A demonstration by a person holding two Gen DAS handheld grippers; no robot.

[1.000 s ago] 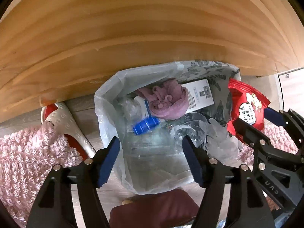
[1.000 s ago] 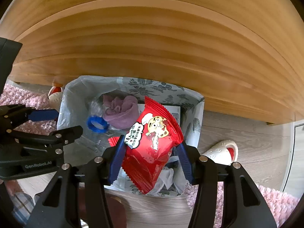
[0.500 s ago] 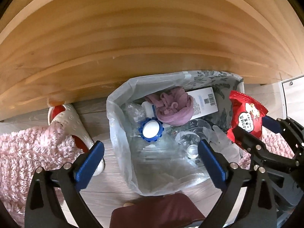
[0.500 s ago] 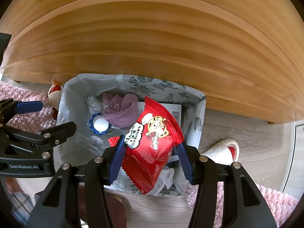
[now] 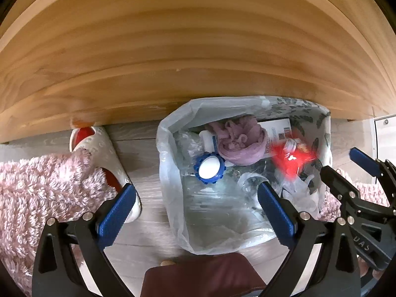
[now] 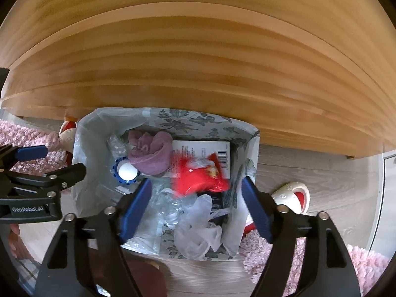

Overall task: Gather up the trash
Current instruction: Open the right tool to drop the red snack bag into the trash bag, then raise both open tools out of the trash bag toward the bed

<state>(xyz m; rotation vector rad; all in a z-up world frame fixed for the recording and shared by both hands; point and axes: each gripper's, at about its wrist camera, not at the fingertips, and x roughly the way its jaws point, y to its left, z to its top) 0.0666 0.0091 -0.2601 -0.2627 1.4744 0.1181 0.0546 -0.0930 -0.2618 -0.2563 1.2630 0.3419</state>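
Right gripper (image 6: 195,206) with jaws spread wide over a lined trash bin (image 6: 250,153), blurred red snack packet (image 6: 198,175) among the trash inside, beside a mauve cloth (image 6: 151,154), blue-ringed bottle cap (image 6: 126,170), clear gloves (image 6: 198,232), left gripper (image 6: 49,163) at left edge, wooden tabletop (image 6: 198,61) above

Both views above bin (image 5: 326,133) (shared).

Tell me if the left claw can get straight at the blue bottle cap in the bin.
Probably yes. The left claw is open above the bin, and the blue cap faces up with nothing over it. The purple cloth lies beside it, so the pads might brush that.
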